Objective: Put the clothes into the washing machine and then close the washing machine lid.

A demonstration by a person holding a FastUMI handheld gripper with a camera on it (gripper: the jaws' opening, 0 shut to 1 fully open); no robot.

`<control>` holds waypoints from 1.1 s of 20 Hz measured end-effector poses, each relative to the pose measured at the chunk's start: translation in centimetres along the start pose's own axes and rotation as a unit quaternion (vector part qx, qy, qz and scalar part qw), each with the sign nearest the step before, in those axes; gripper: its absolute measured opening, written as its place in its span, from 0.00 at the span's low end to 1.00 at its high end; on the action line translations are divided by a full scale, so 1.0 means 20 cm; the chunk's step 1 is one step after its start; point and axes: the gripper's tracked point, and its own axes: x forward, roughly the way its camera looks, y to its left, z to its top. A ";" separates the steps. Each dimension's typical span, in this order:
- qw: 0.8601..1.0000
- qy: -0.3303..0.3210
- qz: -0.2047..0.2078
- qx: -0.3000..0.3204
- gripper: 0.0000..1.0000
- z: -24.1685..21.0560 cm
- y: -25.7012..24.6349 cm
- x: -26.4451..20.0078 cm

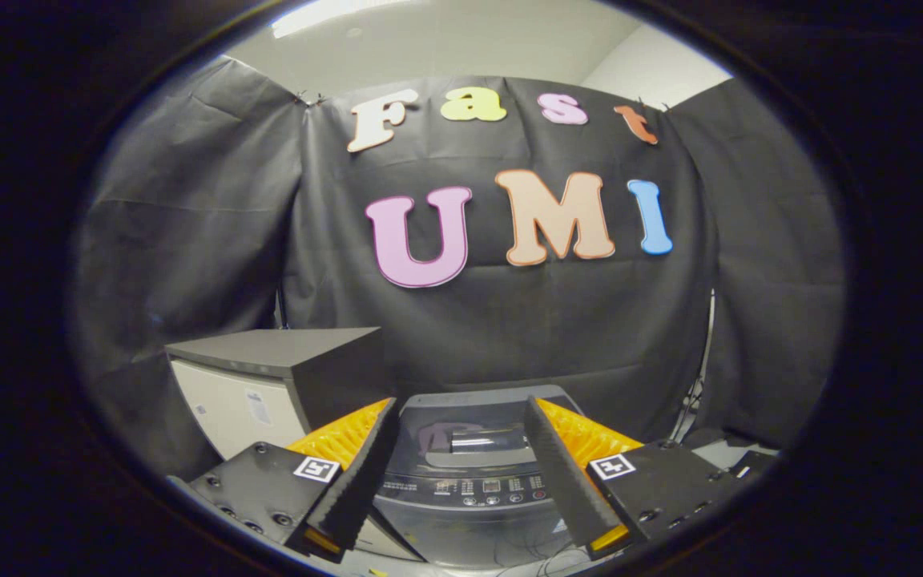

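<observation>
Item: gripper (461,449), fingers spread apart and holding nothing, hovering above the washing machine (473,481), its lid (477,421) lying closed; clothes unseen; risk: fingers striking the lid or control panel (485,487) while descending.

The gripper (461,417) hangs with its fingers (357,473) spread wide, nothing between them. Just beyond sits the washing machine (473,481), lid (477,429) down. A grey-topped cabinet (269,377) stands left.
</observation>
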 end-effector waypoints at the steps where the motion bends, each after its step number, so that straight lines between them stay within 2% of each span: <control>1: 1.000 0.001 0.005 -0.007 0.97 0.00 0.03 -0.03; 4: 1.000 0.002 0.008 -0.025 0.97 -0.05 0.08 -0.17; 9: 0.999 -0.003 0.045 -0.021 0.97 -0.11 0.21 -0.34; 13: 0.999 -0.007 0.040 -0.021 0.97 -0.15 0.17 -0.42; 18: 0.999 -0.030 0.027 0.010 0.97 -0.13 0.08 -0.48; 22: 0.998 -0.046 0.035 0.033 0.97 -0.09 0.07 -0.52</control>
